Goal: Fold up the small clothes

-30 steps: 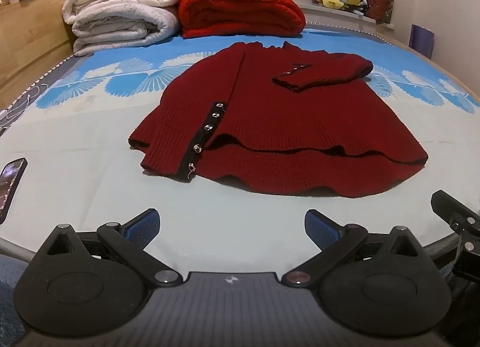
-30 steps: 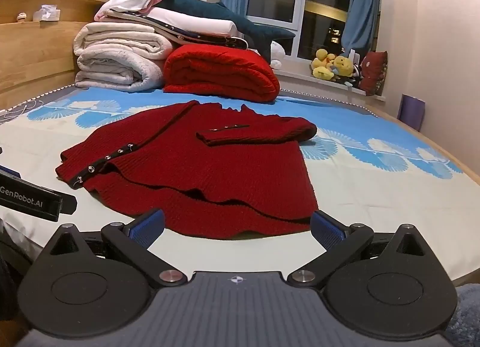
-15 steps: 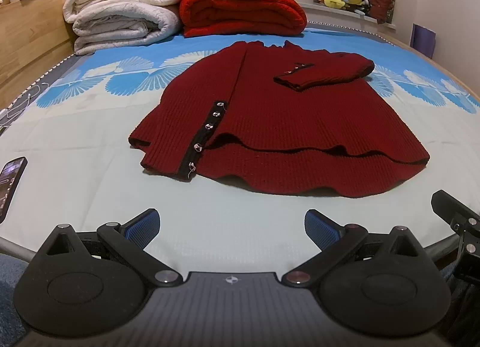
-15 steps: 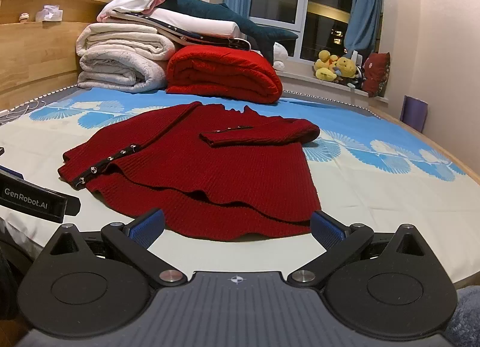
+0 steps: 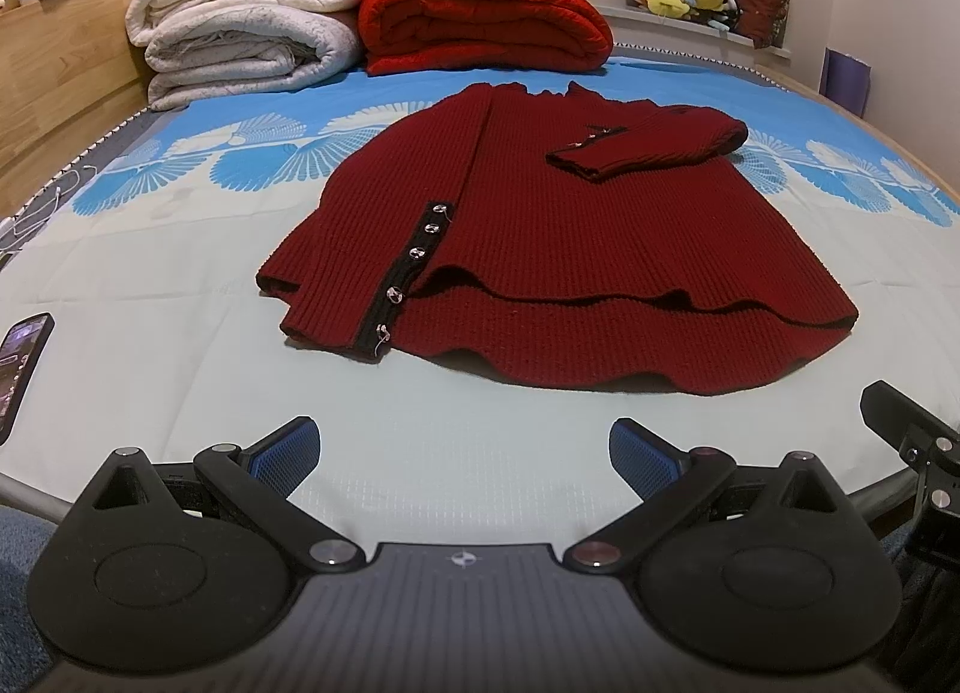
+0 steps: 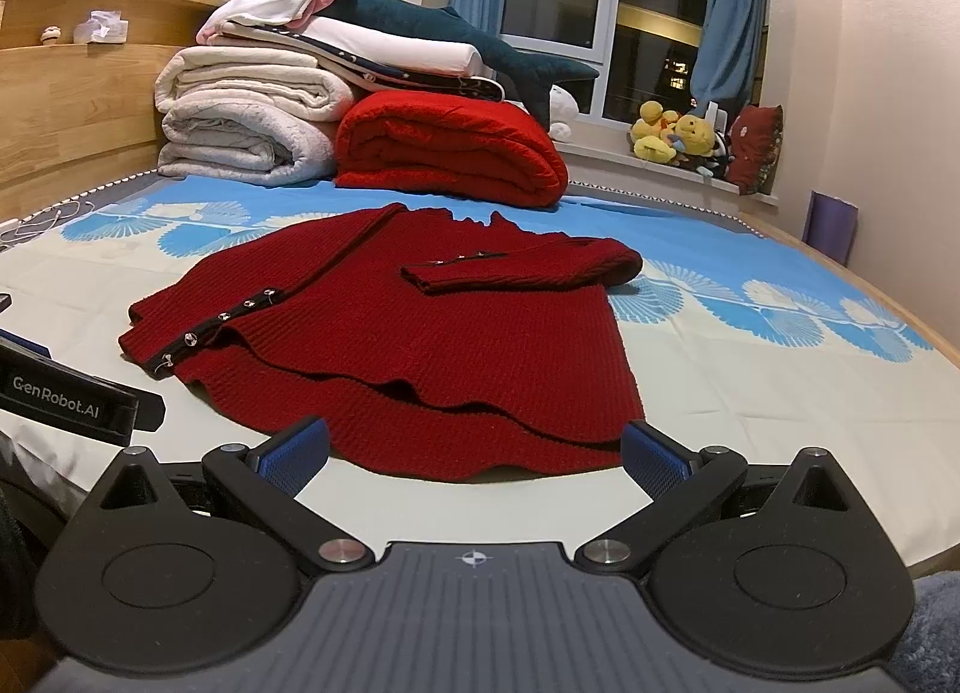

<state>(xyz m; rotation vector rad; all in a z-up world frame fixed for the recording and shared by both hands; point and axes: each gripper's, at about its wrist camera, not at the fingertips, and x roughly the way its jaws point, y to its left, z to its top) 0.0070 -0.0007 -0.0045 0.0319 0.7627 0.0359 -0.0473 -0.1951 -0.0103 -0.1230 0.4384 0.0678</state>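
A dark red knitted sweater [image 5: 558, 249] [image 6: 420, 345] lies flat on the bed, hem toward me. Its left sleeve is folded down along the body, showing a black button strip [image 5: 414, 267] [image 6: 222, 321]. The right sleeve [image 5: 654, 144] [image 6: 528, 267] is folded across the chest. My left gripper [image 5: 465, 456] is open above the bare sheet, short of the hem. My right gripper [image 6: 474, 453] is open too, its fingertips level with the hem's near edge and not touching it. Neither holds anything.
The bed [image 5: 150, 273] carries folded white blankets [image 5: 252, 27] and a red blanket [image 5: 486, 21] at the far end. A phone [image 5: 21, 357] lies at the left edge. The other gripper's body [image 6: 72, 399] shows at left. Wooden headboard at left, window sill with plush toys behind.
Both grippers have drifted slightly nearer the sweater; the hem looks a little closer in both views. The sweater itself has not moved.
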